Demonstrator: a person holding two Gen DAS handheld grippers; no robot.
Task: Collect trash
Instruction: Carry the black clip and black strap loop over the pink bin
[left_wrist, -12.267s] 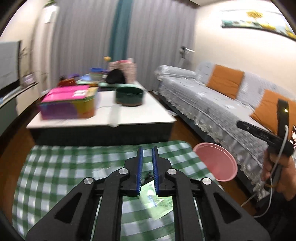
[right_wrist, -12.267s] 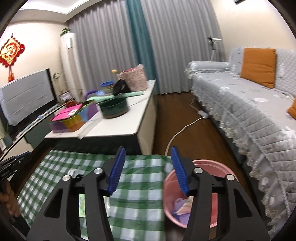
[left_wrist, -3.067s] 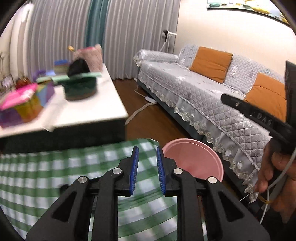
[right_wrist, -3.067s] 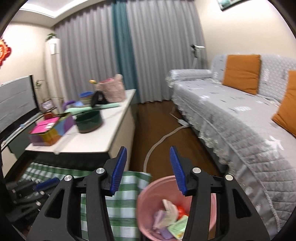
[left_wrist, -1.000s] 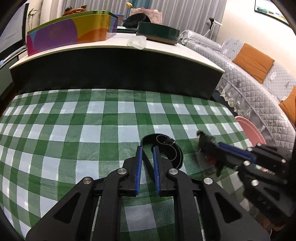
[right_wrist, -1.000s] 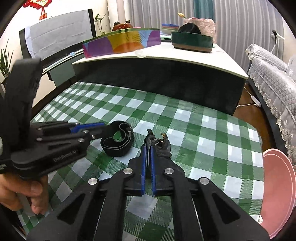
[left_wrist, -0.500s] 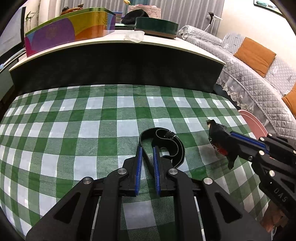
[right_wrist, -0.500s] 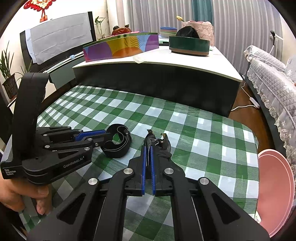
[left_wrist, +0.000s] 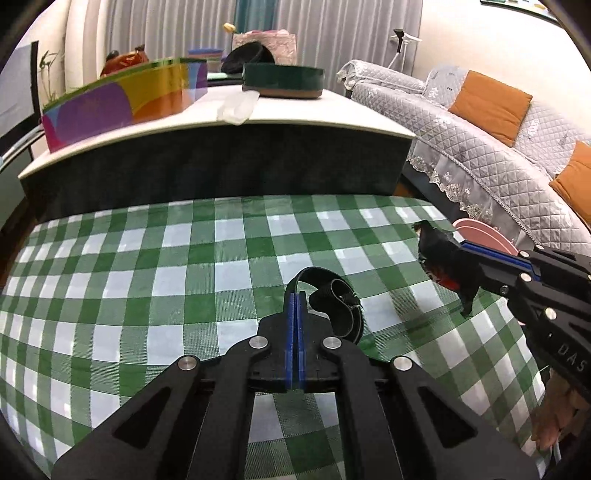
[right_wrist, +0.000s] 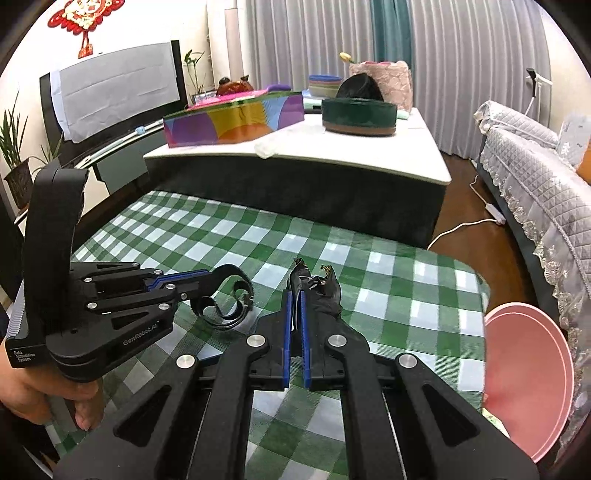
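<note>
On the green checked cloth (left_wrist: 184, 288), my left gripper (left_wrist: 295, 295) has its jaws closing tight on one end of a black coiled band (left_wrist: 340, 306), its pads pressing it. In the right wrist view the left gripper (right_wrist: 207, 276) holds the band (right_wrist: 229, 301) just above the cloth. My right gripper (right_wrist: 295, 295) is shut on a crumpled black wrapper (right_wrist: 325, 291), which sticks out past its tips. From the left wrist view, the right gripper (left_wrist: 461, 246) carries the wrapper (left_wrist: 439, 254) with a red patch showing. A pink bin (right_wrist: 528, 369) stands at the cloth's right edge.
A white-topped low table (right_wrist: 369, 147) rises behind the cloth, bearing a colourful box (right_wrist: 236, 118) and a round green tin (right_wrist: 358, 112). A grey sofa (left_wrist: 498, 147) with orange cushions runs along the right. A white cable (right_wrist: 461, 225) lies on the wooden floor.
The left jaws have closed from a small gap onto the band. Both grippers have risen a little with their items, and the band has come up off the cloth.
</note>
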